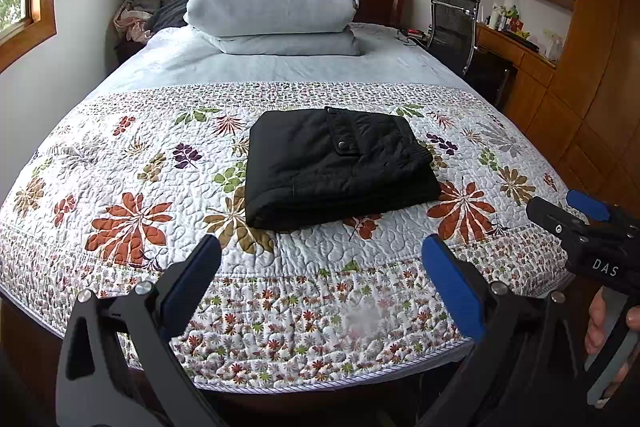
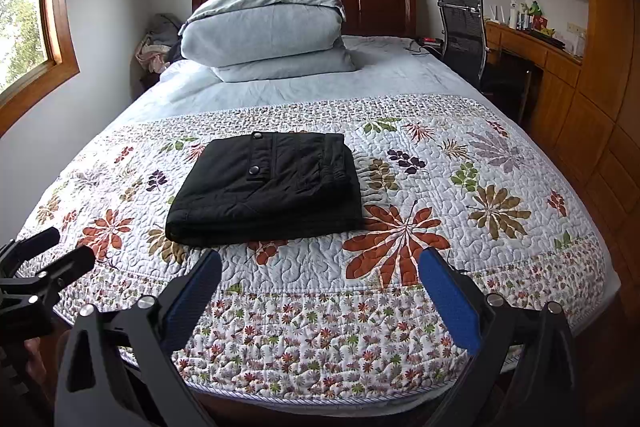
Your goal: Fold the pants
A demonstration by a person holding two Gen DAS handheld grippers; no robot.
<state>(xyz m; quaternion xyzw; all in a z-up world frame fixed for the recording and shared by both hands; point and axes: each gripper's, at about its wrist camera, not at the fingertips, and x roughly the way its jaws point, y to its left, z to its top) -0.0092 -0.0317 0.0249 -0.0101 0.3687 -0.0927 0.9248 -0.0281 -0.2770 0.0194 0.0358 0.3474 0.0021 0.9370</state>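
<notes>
Black pants point(image 1: 336, 167) point(image 2: 266, 187) lie folded into a compact rectangle on the floral quilt point(image 1: 120, 187) point(image 2: 460, 187), a snap flap facing up. My left gripper point(image 1: 324, 251) hovers over the foot of the bed, short of the pants, open and holding nothing. My right gripper point(image 2: 320, 263) is likewise open and empty, near the bed's foot, with the pants ahead and to its left. The right gripper point(image 1: 576, 215) shows at the right edge of the left wrist view, and the left gripper point(image 2: 52, 247) at the left edge of the right wrist view.
A folded pale blue duvet point(image 1: 272, 7) is stacked at the headboard. A black office chair point(image 1: 452, 23) and wooden desk point(image 1: 516, 47) stand to the bed's right, wooden cabinets point(image 2: 592, 131) further along. Clothes point(image 1: 136, 15) are heaped at the back left.
</notes>
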